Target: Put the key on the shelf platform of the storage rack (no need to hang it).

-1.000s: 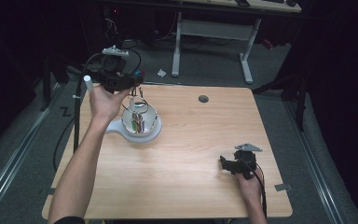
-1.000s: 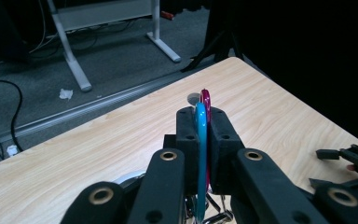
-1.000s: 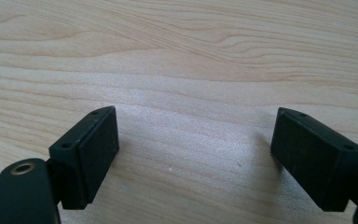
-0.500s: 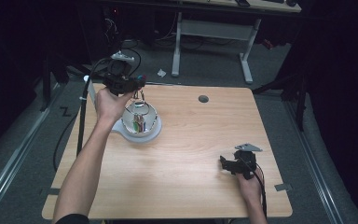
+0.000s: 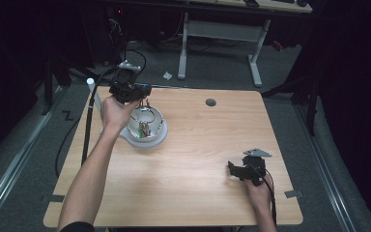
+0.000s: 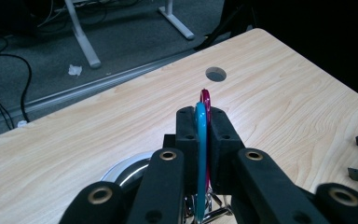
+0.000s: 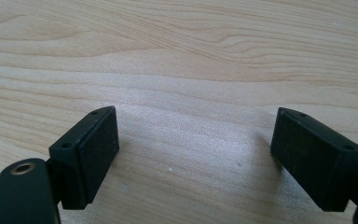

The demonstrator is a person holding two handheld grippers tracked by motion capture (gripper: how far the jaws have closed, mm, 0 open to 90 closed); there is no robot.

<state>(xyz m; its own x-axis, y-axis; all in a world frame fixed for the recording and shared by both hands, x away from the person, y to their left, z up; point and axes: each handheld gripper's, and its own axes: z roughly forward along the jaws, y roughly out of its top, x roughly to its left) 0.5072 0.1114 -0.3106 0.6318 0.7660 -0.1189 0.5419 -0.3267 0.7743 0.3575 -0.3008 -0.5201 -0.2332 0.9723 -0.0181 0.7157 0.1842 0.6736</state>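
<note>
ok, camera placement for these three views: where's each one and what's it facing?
High view: fixed above the person's side, looking forward and down on the table; both forearms show.
Left gripper view: rides the left gripper, facing across the table; jaws clamp the colored rings above the bowl.
Right gripper view: rides the right gripper, facing bare tabletop; jaws apart.
Shared: bowl, rings.
</note>
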